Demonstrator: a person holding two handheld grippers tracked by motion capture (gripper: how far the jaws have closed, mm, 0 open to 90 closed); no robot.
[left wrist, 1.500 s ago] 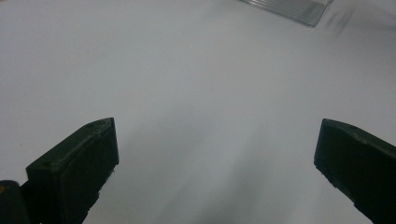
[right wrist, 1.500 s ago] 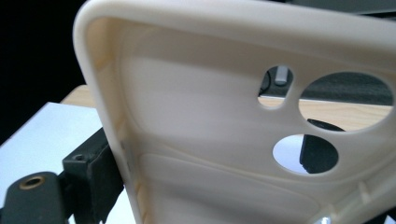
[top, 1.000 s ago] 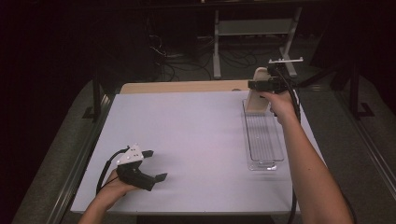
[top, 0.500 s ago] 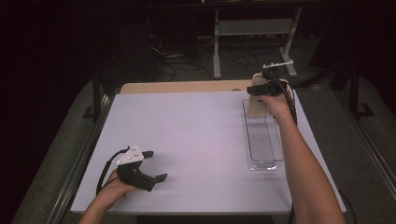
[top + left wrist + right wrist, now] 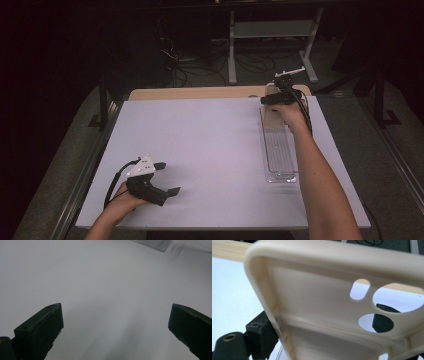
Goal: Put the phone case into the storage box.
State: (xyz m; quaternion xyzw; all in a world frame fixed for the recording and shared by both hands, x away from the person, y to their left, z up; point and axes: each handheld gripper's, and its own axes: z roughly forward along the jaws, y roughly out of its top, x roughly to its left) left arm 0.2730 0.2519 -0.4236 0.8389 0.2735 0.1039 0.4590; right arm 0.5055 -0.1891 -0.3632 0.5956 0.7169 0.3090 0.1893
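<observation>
The cream phone case (image 5: 332,302) is sitting in the right tool (image 5: 280,97) at the far right of the tabletop (image 5: 210,150), just over the far end of the long clear tray (image 5: 278,150). In the right gripper view it's showing its hollow inner side w/ raised rim, one slot and two round camera cutouts; one dark jaw is showing through a cutout behind the back panel, the other is sitting on the near side at the rim, so the tool is looking clamped across the case wall near its edge. Judging by looks: it's a thin moulded shell, very light, probably a bit flexible, smooth-ish so it could be slipping or twisting if pinched only at a corner. Best grip is probably along a long side rim or flat across the back panel away from the cutouts, since the thin bridges betw. the holes are the weakest part; no need for much squeeze. Can't tell whether the case is touching the tray or hanging just above it. The tray itself is looking empty, lying lengthwise along the right side, the person's right forearm running beside it. Well apart, at the near left, the left tool (image 5: 167,192) is resting low on the white tabletop in the person's left hand, jaws spread wide w/ nothing betw. them, as the left gripper view is showing; a corner of the tray is peeking in at its top edge.
</observation>
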